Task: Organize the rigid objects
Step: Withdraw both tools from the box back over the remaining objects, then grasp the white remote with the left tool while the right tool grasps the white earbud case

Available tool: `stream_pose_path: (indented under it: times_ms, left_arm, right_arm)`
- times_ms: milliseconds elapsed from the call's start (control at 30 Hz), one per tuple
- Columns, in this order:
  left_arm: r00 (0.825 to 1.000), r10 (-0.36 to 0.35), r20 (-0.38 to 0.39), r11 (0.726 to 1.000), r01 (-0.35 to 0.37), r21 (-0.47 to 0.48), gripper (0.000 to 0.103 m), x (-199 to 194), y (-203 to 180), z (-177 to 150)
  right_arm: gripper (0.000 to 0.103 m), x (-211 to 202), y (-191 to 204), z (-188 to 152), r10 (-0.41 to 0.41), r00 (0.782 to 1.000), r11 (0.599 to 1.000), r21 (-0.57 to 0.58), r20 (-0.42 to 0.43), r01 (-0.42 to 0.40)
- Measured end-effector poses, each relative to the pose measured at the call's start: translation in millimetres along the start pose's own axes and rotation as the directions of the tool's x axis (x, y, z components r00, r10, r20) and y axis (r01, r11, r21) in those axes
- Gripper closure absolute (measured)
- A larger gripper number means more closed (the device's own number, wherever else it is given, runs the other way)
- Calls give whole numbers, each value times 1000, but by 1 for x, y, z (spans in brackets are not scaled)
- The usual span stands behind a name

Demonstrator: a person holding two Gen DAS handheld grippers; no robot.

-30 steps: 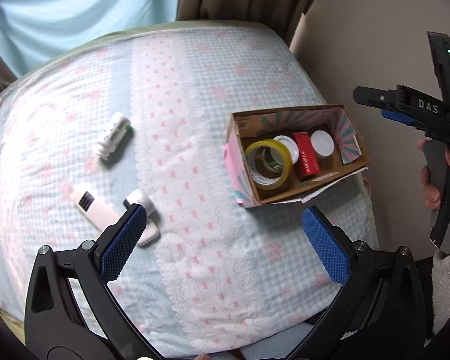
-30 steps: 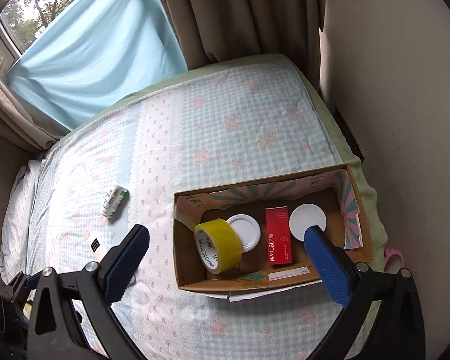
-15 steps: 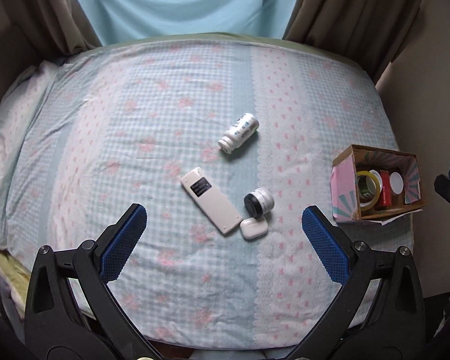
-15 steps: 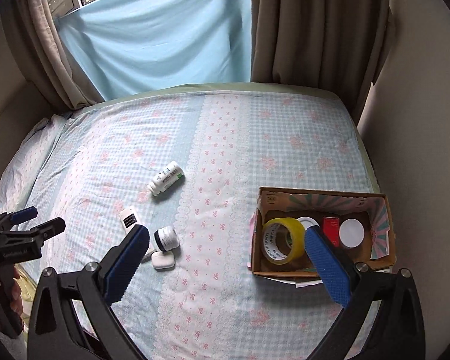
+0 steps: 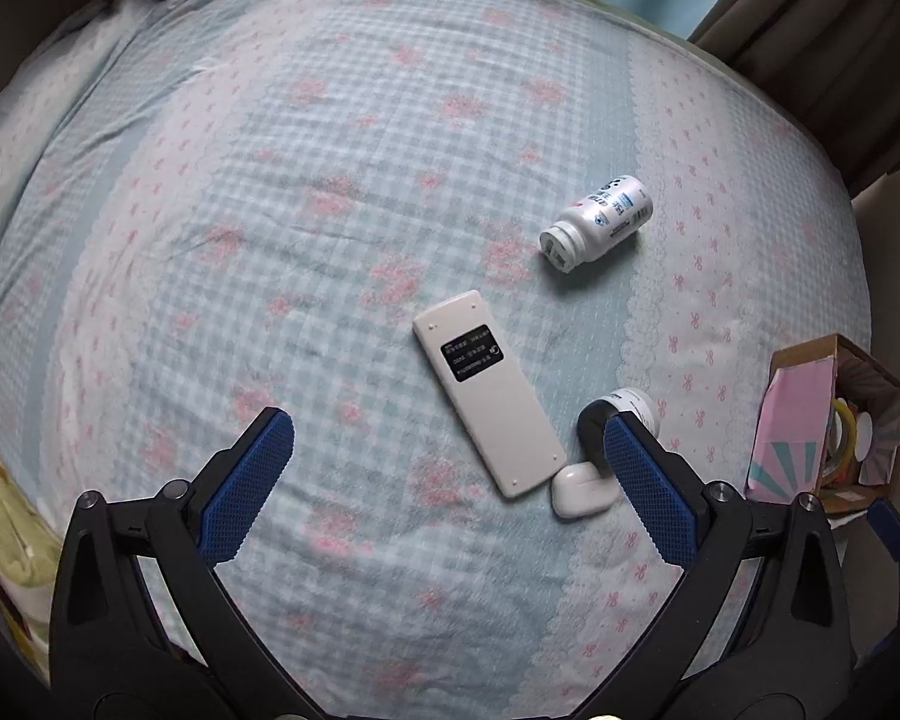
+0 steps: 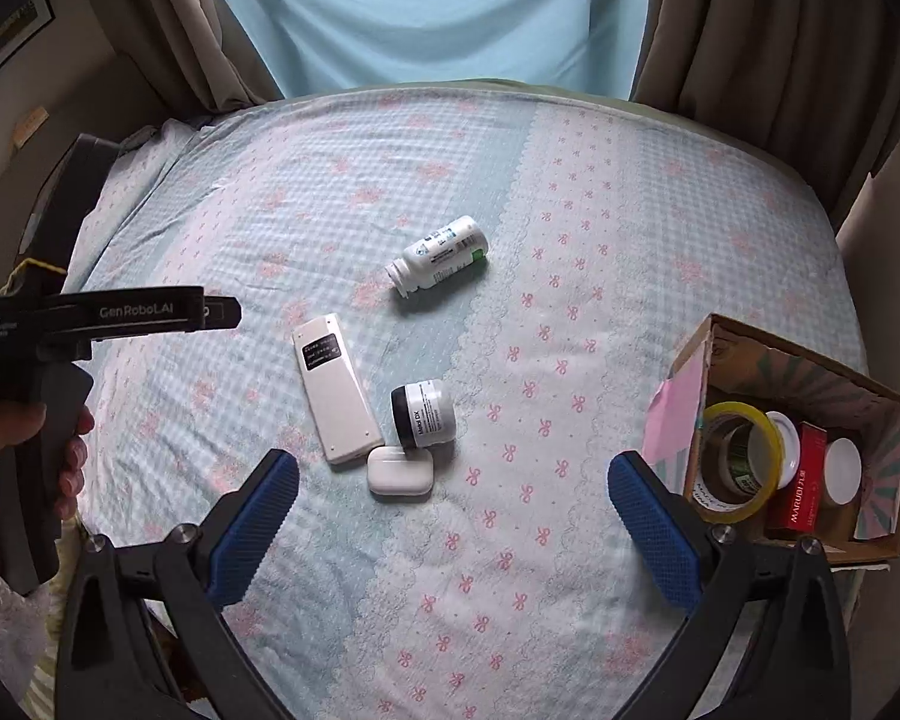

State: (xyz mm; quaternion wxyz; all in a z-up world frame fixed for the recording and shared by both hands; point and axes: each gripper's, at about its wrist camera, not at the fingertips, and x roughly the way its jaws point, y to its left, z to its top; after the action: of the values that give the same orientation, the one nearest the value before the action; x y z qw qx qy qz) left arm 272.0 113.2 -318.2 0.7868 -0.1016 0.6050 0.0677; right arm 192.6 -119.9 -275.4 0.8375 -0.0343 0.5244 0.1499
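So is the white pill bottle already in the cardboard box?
No, the white pill bottle lies on its side on the bedspread, well apart from the cardboard box.

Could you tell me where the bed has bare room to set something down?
Free: the sheet left of the remote, and the strip between jar and box. Crowded: remote, jar and earbud case lie bunched together.

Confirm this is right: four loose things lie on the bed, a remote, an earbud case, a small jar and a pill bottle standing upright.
Not quite. The pill bottle lies on its side, as the right wrist view shows. The remote, earbud case and small jar do lie loose on the bed.
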Motion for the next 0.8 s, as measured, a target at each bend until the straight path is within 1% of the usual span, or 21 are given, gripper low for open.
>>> stream_pose_path:
  times_ms: [100,233,300,400,533,600,633,700,800]
  left_arm:
    - [999,9,-44,1000,-10,-18,0,41,2,5]
    - [993,10,-114,999,-14,-40,0,91,3,11]
    - [988,0,-151,998,-9,-55,3,112,3,13]
    - [977,-20,-214,996,0,-95,6,138,5,17]
    - [959,-48,-280,990,7,-144,9,162,7,19]
    - [951,-56,-303,986,6,-164,10,171,6,18]
    - [948,-63,-312,985,9,-172,10,174,4,18]
    - [944,-76,-320,981,14,-192,10,180,1,16]
    - [944,-56,-324,981,-8,-194,10,186,-8,15]
  right_arm:
    - [0,37,13,-14,1,1000,999,-50,-24,-2]
    - [0,84,30,-33,-5,996,994,-108,-90,-5]
    - [3,104,37,-38,-7,992,992,-128,-122,-8]
    - [3,129,46,-41,-15,987,989,-148,-161,-9]
    - [4,155,54,-36,-28,979,989,-151,-200,-3]
    - [9,167,55,-32,-33,975,990,-144,-222,0]
    - [10,173,55,-31,-37,972,990,-143,-232,4]
    - [11,182,54,-29,-37,967,991,-131,-251,4]
    - [11,193,52,-29,-36,960,994,-110,-277,5]
